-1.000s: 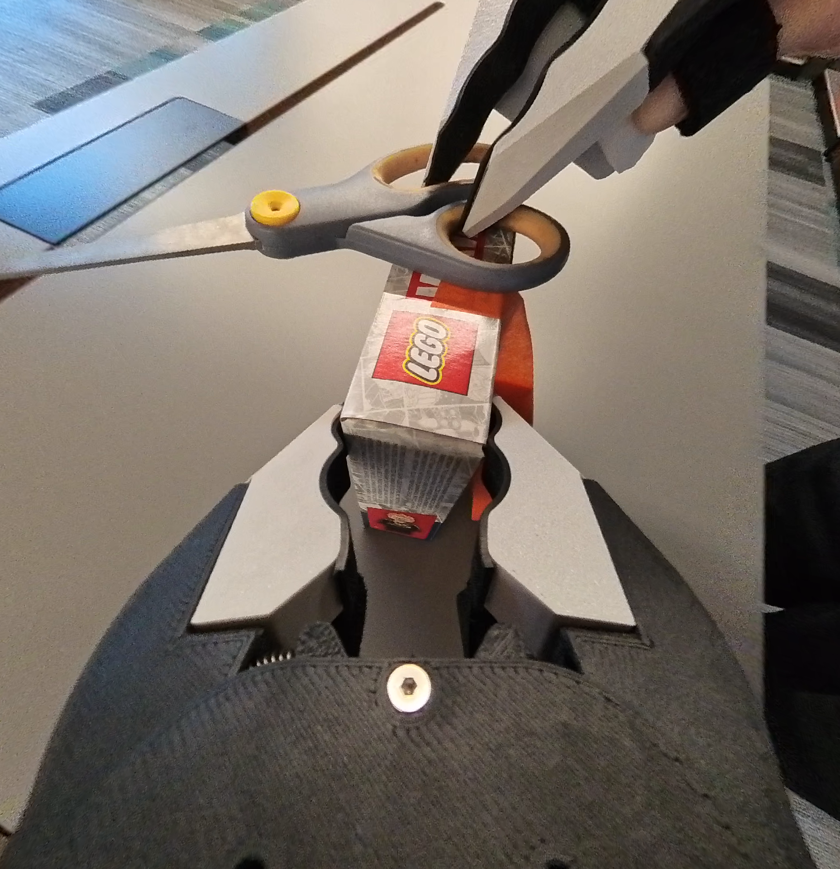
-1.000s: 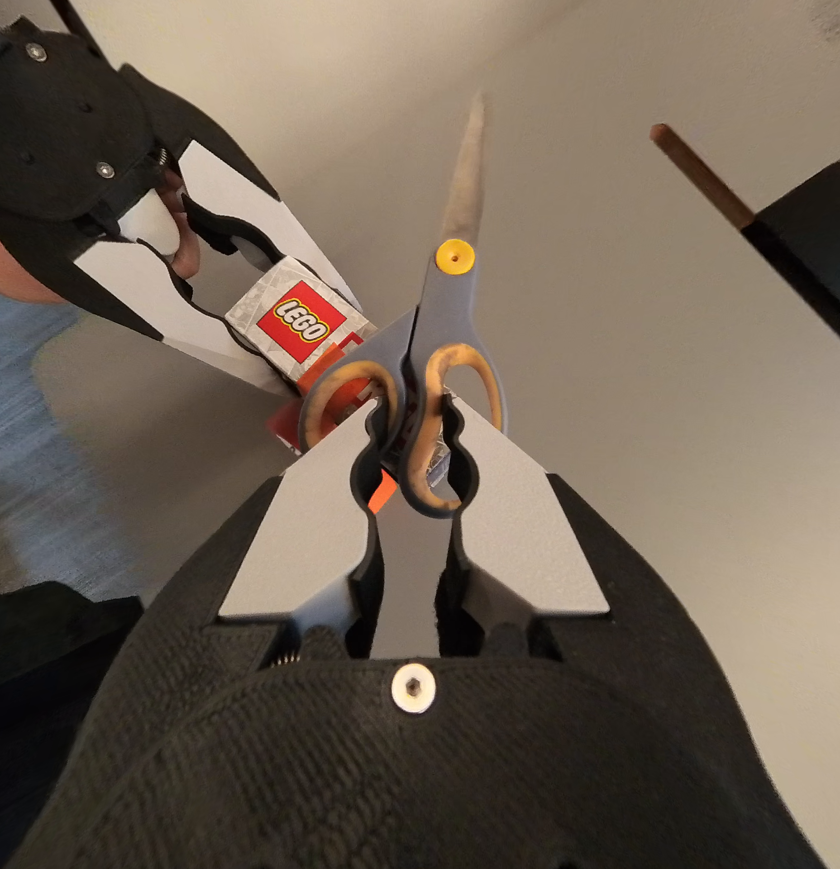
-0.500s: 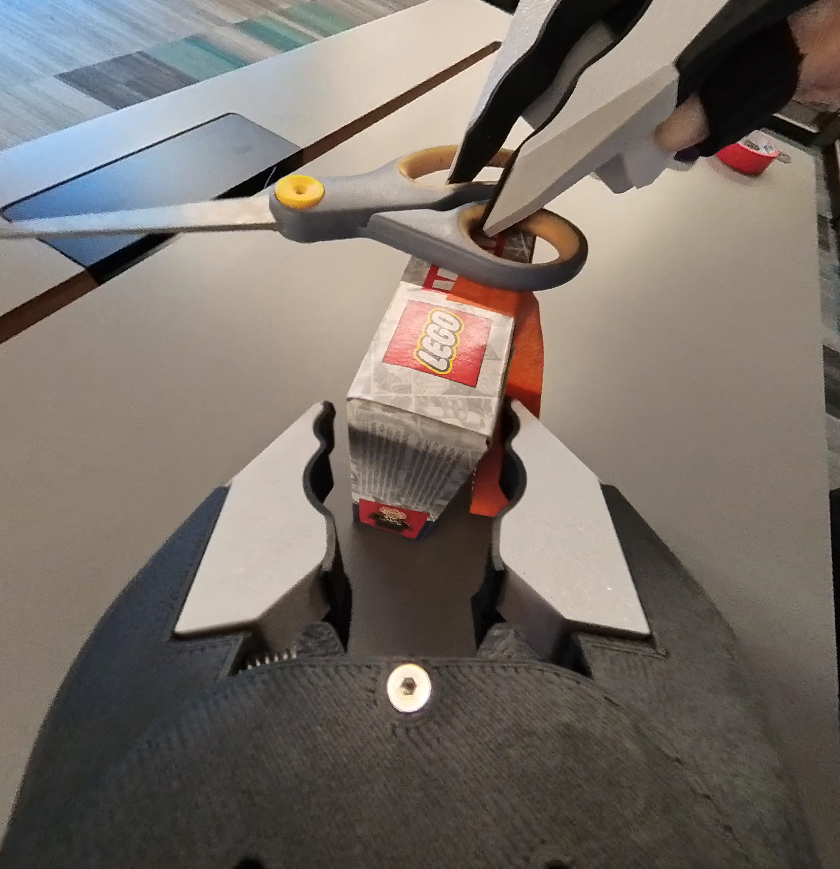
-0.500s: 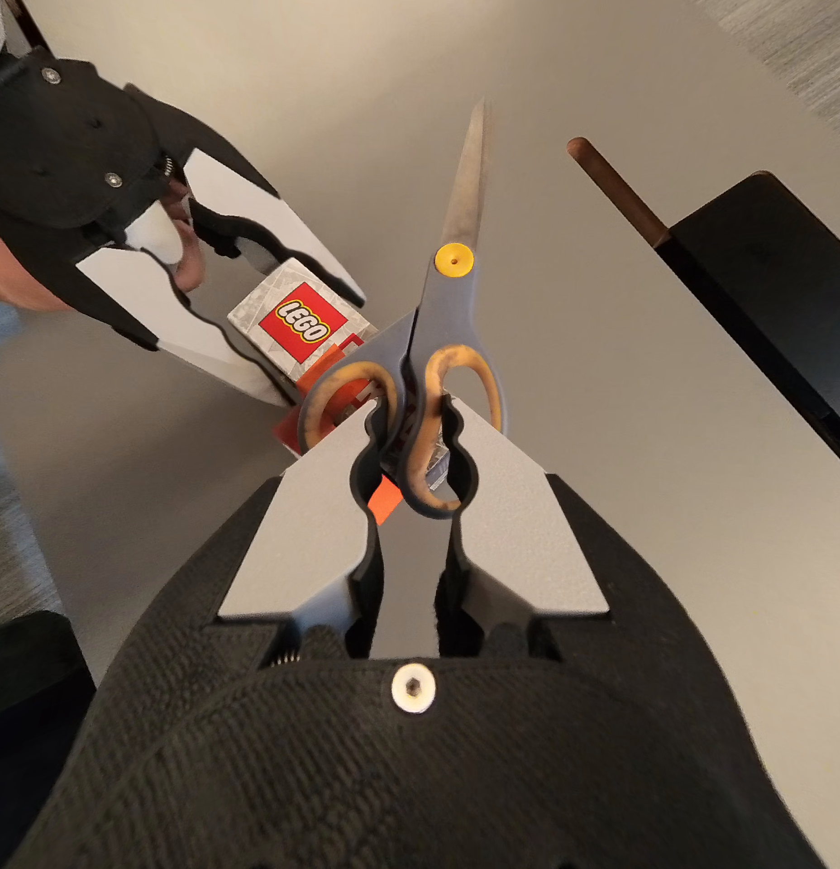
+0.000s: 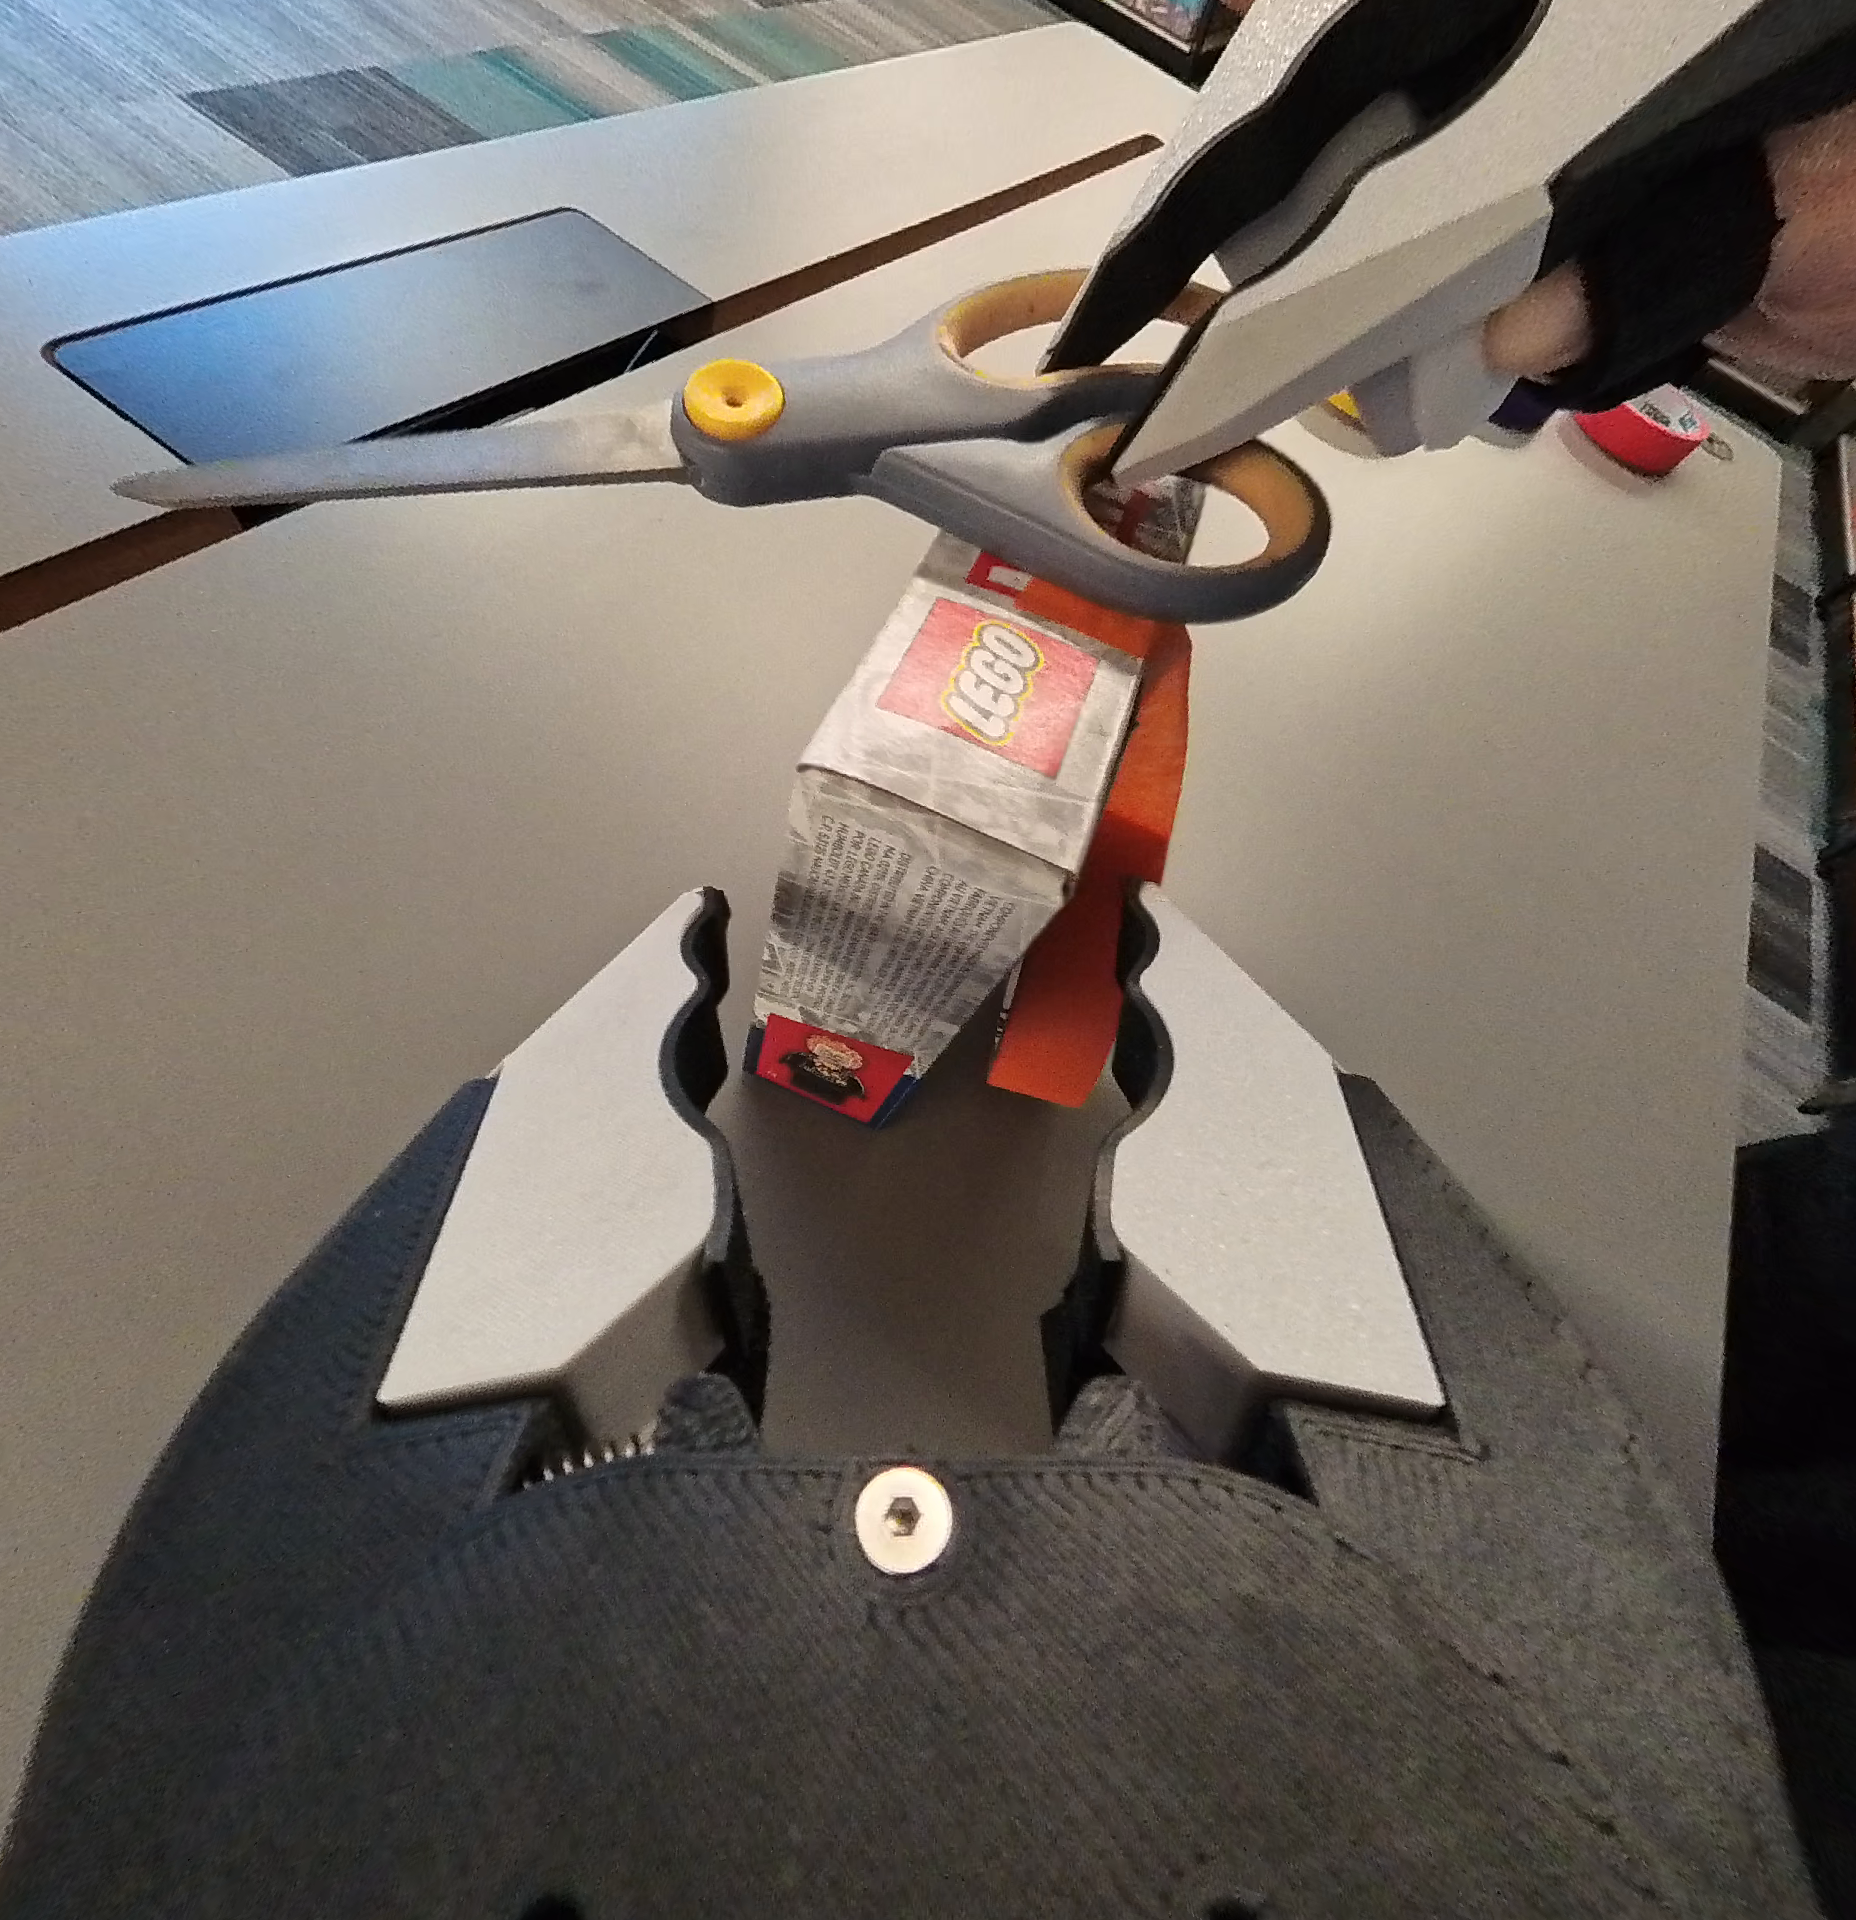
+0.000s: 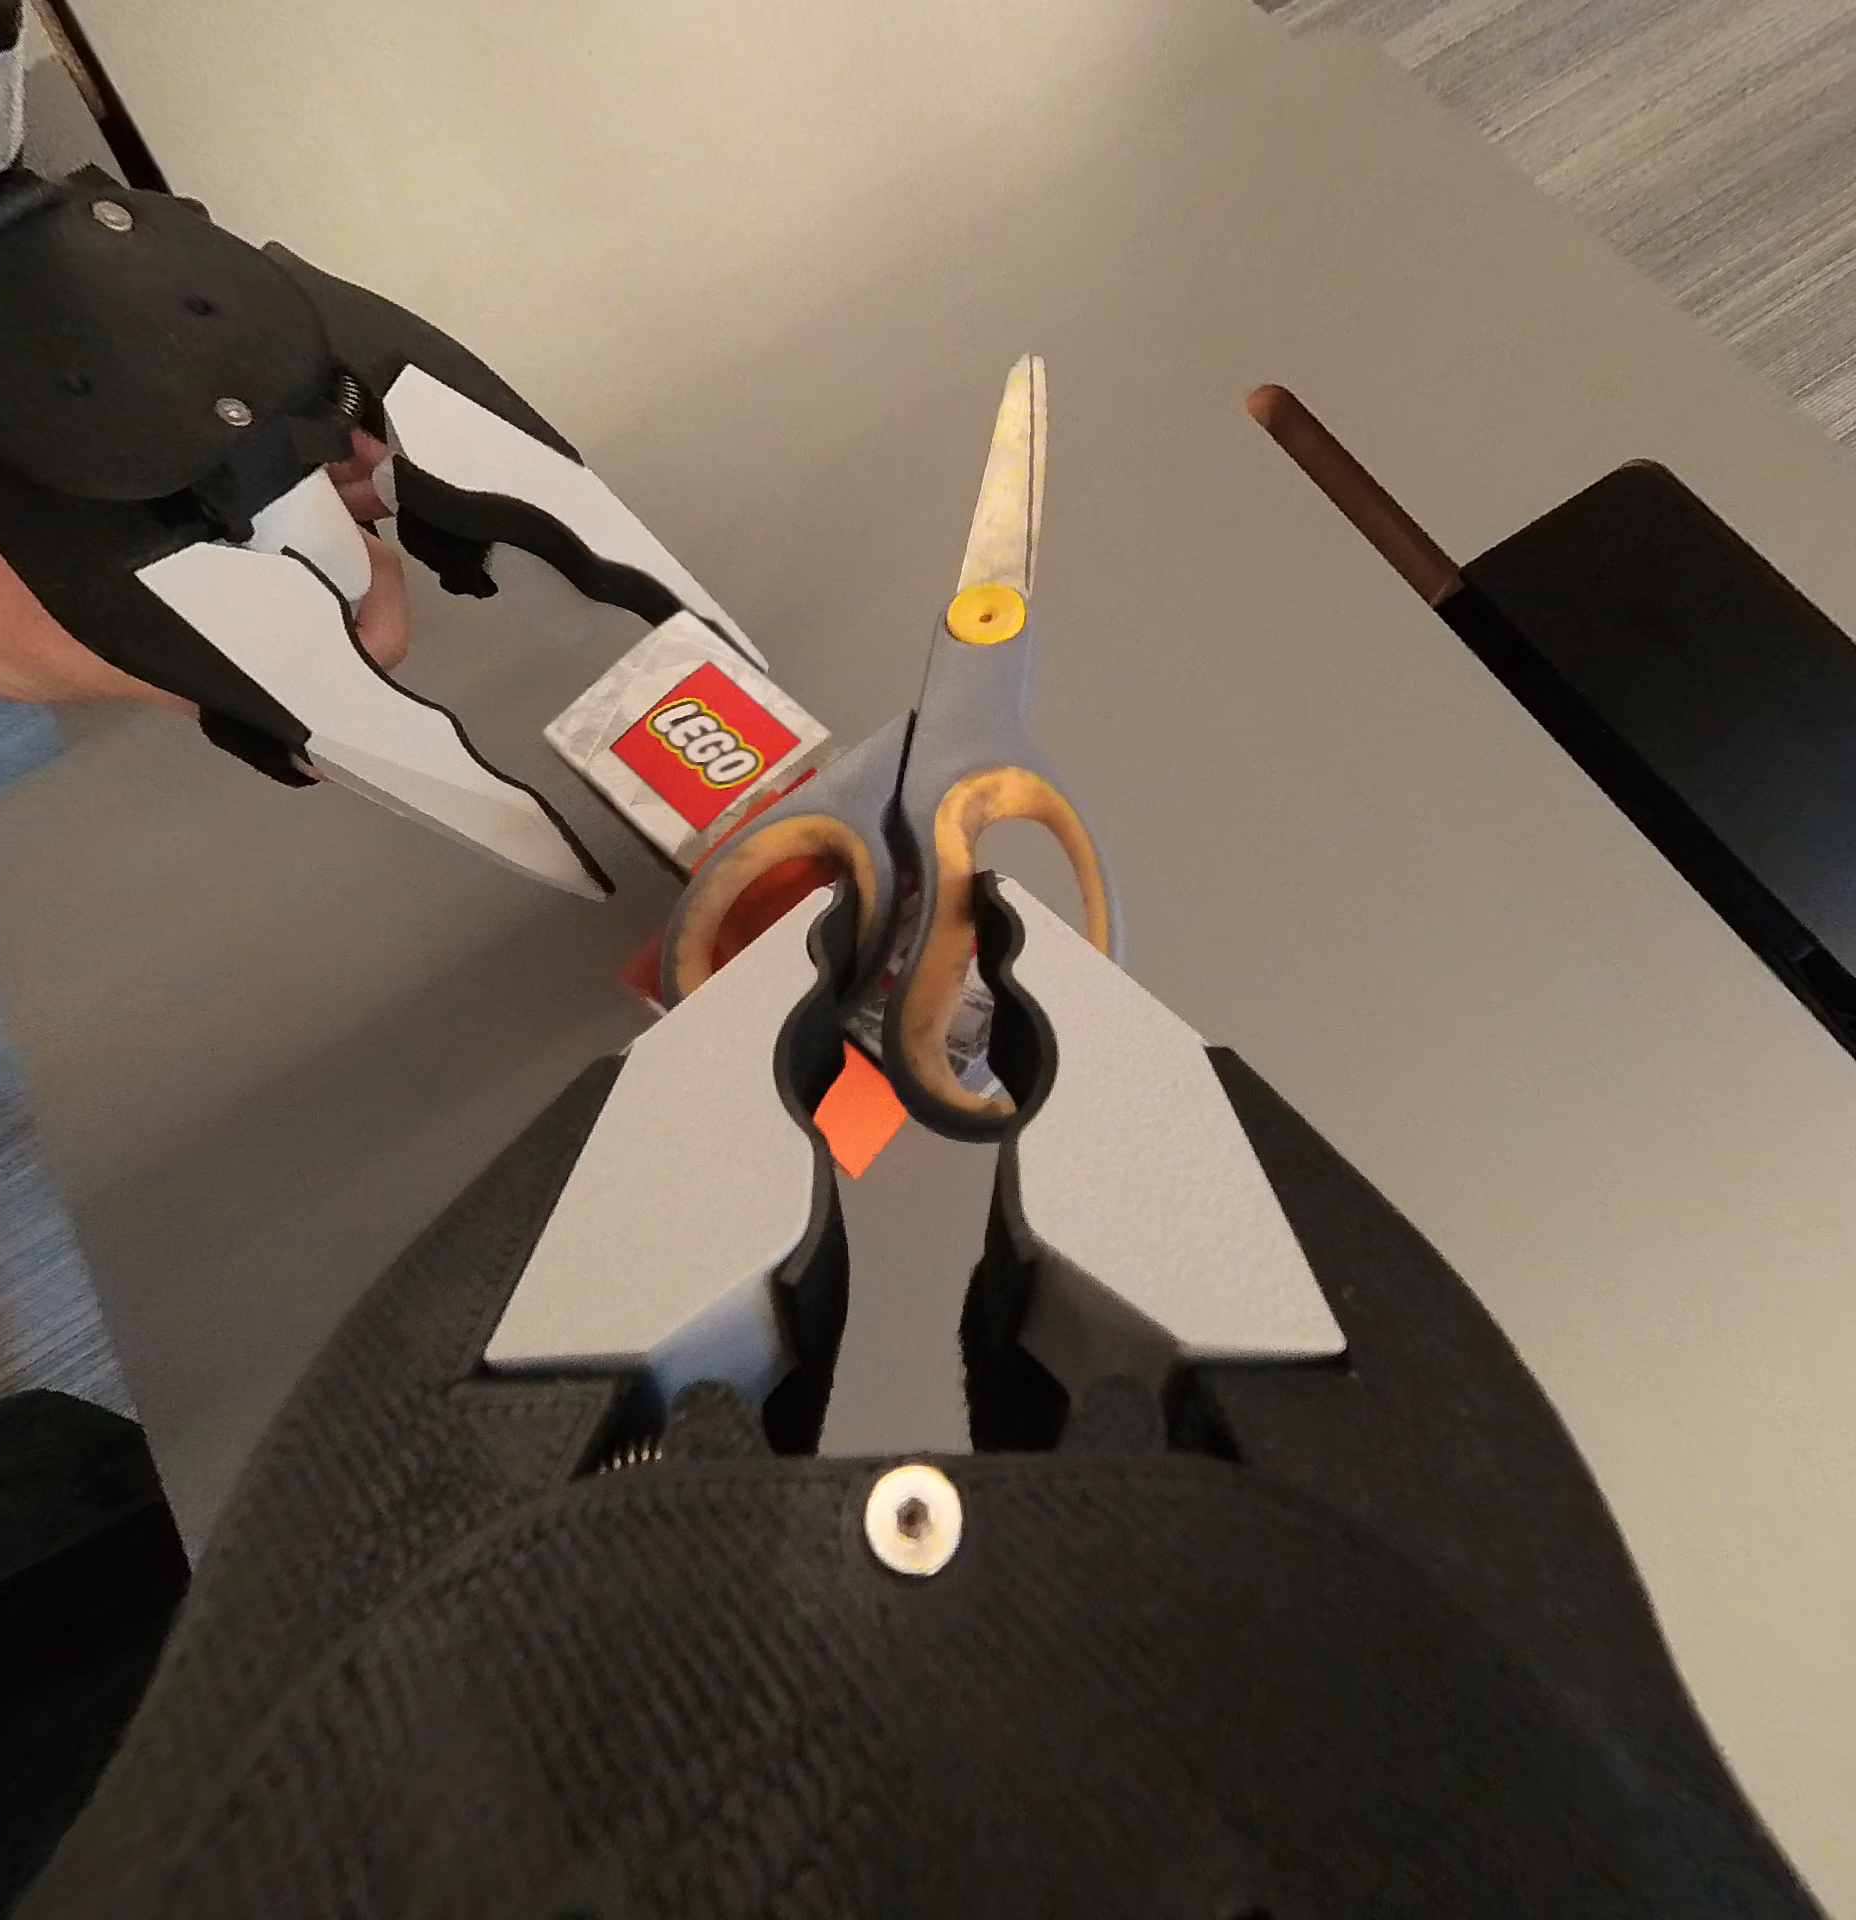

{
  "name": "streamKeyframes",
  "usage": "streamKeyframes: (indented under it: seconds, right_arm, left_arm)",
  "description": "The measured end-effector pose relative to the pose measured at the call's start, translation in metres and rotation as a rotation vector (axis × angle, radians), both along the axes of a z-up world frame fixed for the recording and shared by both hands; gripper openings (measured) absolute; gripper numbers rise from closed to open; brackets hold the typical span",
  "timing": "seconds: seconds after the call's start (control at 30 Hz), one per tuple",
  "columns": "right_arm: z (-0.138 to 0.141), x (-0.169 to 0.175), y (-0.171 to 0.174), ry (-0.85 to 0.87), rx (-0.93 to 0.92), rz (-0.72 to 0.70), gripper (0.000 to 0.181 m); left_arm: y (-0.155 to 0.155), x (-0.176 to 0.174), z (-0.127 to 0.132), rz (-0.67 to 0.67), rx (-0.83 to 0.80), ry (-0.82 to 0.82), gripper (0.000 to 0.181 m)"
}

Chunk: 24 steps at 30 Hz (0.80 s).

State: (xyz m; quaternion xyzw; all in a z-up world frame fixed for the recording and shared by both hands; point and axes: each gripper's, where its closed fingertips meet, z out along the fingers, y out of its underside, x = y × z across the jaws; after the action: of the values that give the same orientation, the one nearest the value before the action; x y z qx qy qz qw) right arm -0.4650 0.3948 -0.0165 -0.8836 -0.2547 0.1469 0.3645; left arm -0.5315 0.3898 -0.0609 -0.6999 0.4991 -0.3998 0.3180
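Gripping the scissors (image 6: 965,821) by their handle loops, the right gripper (image 6: 908,914) held them just above the toy box (image 5: 955,821); the left gripper (image 5: 919,914) spread wide around the box's near end, on the table (image 5: 332,831).

Pale grey table (image 5: 280,831), crossed by a narrow brown strip (image 5: 903,241). Just beyond the strip, a dark glossy panel (image 5: 363,322) set flush in the top. Near the far right edge, a red tape roll (image 5: 1636,436). Beyond, striped carpet (image 5: 228,83) in grey and teal.

Small box (image 5: 965,821) filling the gap between the left tool (image 5: 919,914) tips, scissors (image 5: 903,457) overhead (blades closed), bare table (image 5: 332,831) alongside.
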Motion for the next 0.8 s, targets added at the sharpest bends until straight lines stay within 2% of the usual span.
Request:
streamKeyframes:
  seconds: [0.4, 0.53, 0.6, 0.67, 0.73, 0.8]
  right_arm:
    - [0.008, 0.003, -0.006, 0.031, 0.066, -0.060, 0.022]
    - [0.028, 0.002, -0.009, 0.071, 0.126, -0.069, 0.022]
    - [0.050, -0.006, -0.018, 0.091, 0.187, -0.039, 0.021]
    - [0.080, -0.021, -0.035, 0.127, 0.254, 0.007, 0.022]
    - [0.111, -0.041, -0.059, 0.145, 0.325, 0.065, 0.021]
    - [0.138, -0.063, -0.084, 0.147, 0.387, 0.115, 0.021]
  left_arm:
    - [-0.003, -0.031, 0.031, 0.098, -0.021, -0.106, 0.075]
    - [-0.003, -0.048, 0.045, 0.152, -0.043, -0.150, 0.078]
    - [-0.004, -0.058, 0.068, 0.211, -0.068, -0.229, 0.077]
    - [-0.012, -0.069, 0.106, 0.268, -0.150, -0.378, 0.068]
    - [-0.024, -0.080, 0.145, 0.305, -0.297, -0.550, 0.049]
    - [-0.040, -0.090, 0.179, 0.313, -0.465, -0.697, 0.051]
